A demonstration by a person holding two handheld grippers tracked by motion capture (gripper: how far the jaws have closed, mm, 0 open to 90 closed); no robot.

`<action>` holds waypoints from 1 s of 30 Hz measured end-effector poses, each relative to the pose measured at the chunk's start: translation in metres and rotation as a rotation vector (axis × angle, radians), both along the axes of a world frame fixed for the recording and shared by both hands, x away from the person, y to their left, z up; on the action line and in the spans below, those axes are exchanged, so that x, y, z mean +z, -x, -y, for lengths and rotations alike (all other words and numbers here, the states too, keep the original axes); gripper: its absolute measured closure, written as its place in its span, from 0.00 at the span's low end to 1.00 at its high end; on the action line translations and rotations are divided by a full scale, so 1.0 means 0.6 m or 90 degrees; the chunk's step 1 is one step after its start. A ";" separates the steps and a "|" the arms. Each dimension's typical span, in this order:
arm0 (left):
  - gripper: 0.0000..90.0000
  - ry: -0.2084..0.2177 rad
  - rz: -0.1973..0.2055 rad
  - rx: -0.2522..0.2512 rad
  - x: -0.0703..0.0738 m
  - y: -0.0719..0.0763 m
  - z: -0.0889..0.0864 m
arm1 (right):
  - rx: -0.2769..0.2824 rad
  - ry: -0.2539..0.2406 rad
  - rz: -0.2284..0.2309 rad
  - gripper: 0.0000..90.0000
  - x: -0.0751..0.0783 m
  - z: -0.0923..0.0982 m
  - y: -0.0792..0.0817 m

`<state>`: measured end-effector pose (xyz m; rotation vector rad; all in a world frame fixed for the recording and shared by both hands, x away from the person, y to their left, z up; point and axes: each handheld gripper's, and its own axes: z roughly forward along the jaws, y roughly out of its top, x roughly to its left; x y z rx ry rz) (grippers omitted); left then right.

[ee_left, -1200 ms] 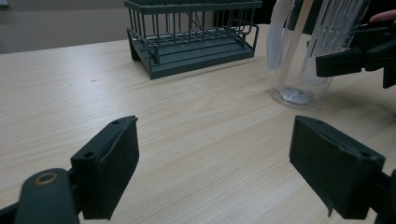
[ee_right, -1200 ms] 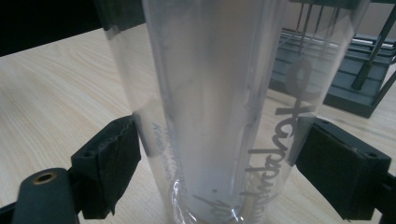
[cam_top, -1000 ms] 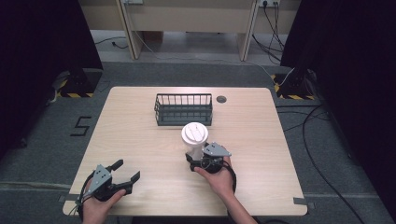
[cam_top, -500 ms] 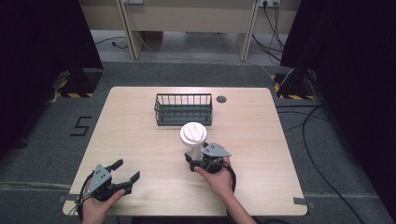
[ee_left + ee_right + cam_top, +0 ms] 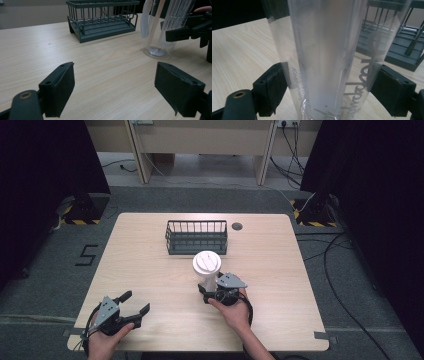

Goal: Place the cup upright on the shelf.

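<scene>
Pale wood desk (image 5: 150, 265) under me, with a wire basket (image 5: 196, 236) at the far middle. My right hand-held gripper (image 5: 212, 287) has its jaws closed around a clear lidded cup (image 5: 206, 267), upright, long axis vertical, just near of the basket. My left hand-held gripper (image 5: 131, 306) is wide open, holding nothing, well off to the near left.

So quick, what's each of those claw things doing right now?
Left gripper: open, holding nothing, low over the table.
Right gripper: shut on the clear plastic cup, which stands upright on the table.
</scene>
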<state>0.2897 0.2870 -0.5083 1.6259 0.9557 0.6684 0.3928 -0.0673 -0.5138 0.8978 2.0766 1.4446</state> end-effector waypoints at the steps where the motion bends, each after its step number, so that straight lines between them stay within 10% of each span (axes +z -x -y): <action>1: 0.18 0.000 0.000 0.000 0.000 0.000 0.000 | 0.000 -0.001 0.000 0.20 0.000 0.000 0.000; 30: 0.18 0.002 0.002 0.002 0.000 0.000 -0.001 | -0.017 -0.010 0.010 0.20 0.032 0.004 -0.025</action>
